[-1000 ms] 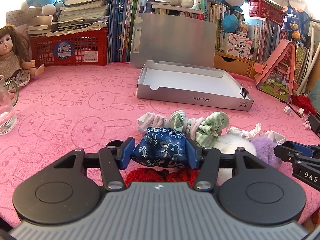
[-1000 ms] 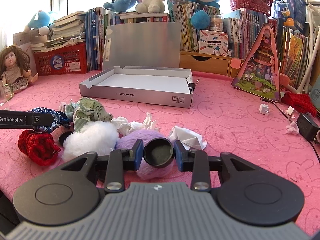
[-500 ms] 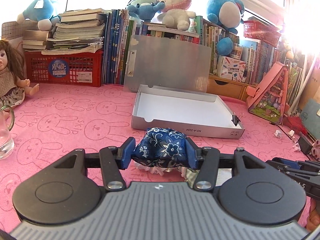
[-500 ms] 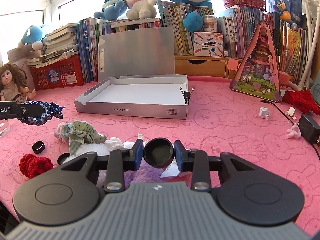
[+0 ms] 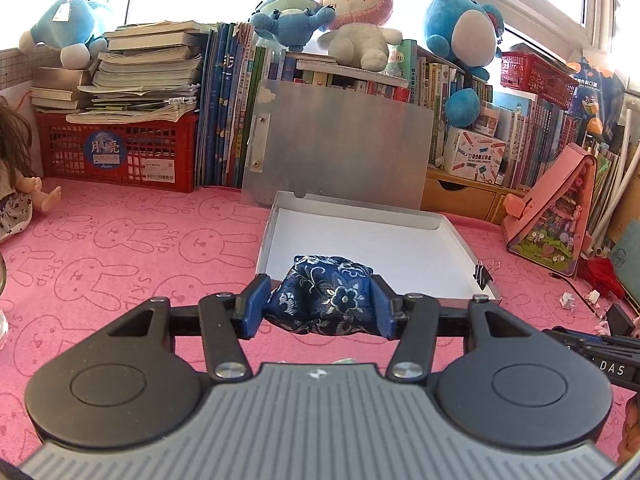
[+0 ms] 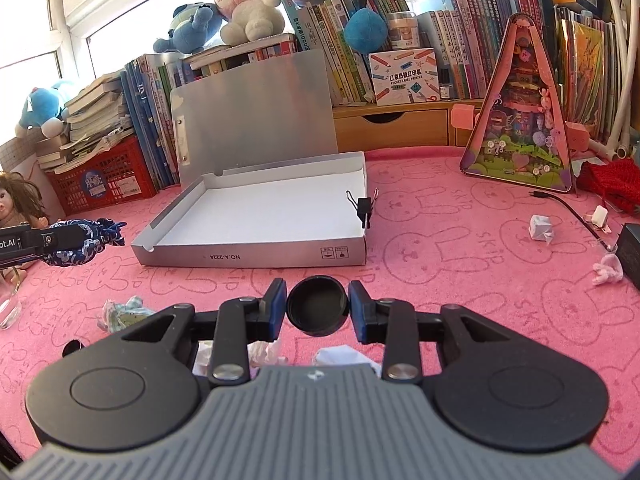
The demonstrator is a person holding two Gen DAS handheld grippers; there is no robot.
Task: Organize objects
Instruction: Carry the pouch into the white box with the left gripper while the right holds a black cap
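Observation:
My left gripper (image 5: 318,306) is shut on a dark blue flowered cloth pouch (image 5: 324,300) and holds it in the air just before the near left corner of the open silver box (image 5: 376,248). In the right wrist view the left gripper (image 6: 76,236) and the pouch (image 6: 86,236) hang left of the box (image 6: 256,256). My right gripper (image 6: 318,310) is shut on a round black cap (image 6: 317,310), above the pink cloth in front of the box. The box is empty but for a black binder clip (image 6: 364,208) on its right wall.
The pink bunny-print cloth (image 6: 460,264) covers the table. A green checked cloth (image 6: 124,310), a small black ring (image 6: 72,346) and white crumpled pieces (image 6: 344,356) lie below my right gripper. Books, a red crate (image 5: 116,152), plush toys, a doll (image 6: 16,200) and a pink triangular toy (image 6: 520,120) line the back.
Both grippers have risen and moved forward towards the box with their objects held. The pile of cloths has dropped below the view.

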